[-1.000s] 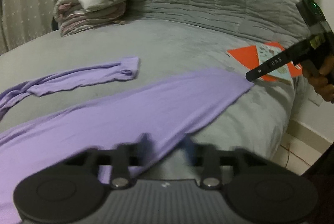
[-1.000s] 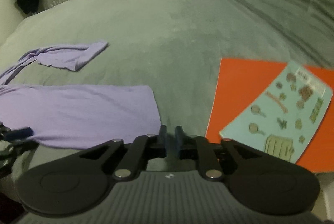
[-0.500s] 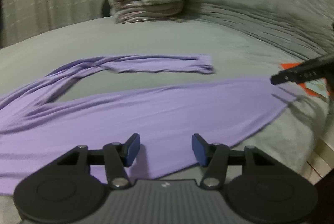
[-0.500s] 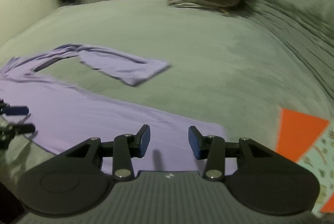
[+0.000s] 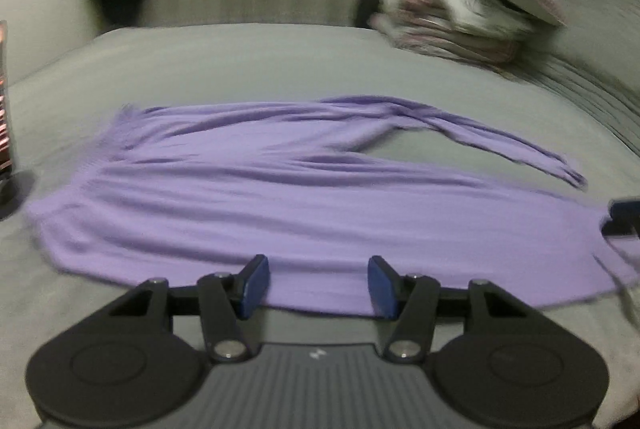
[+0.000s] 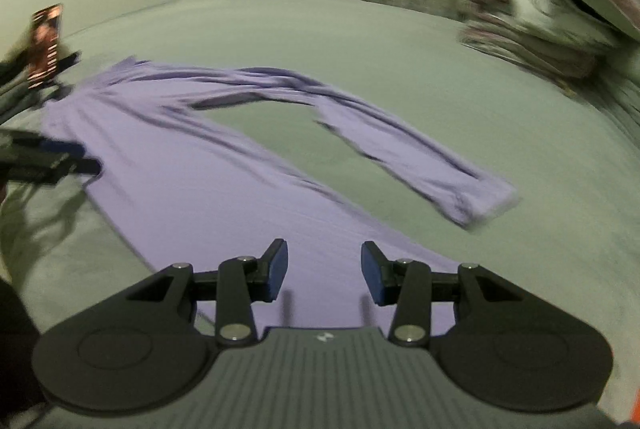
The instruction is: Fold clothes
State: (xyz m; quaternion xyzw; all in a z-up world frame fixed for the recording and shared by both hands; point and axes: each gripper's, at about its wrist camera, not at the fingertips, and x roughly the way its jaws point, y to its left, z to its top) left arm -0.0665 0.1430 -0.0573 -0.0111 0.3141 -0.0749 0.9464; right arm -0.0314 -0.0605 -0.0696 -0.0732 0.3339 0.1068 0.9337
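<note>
Hovering over purple shirt point(image 5: 304, 205) spread flat on bed point(image 5: 248, 61): left claw point(image 5: 316, 285) and right claw point(image 6: 324, 271) both agape, empty, near hem just ahead. Fabric looks thin, limp, light; pinch hem edge, sleeve point(image 6: 420, 157) beyond.

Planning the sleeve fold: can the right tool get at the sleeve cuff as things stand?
Probably yes. The right tool is open over the purple shirt; the sleeve cuff lies flat ahead to its right, nothing between them.
</note>
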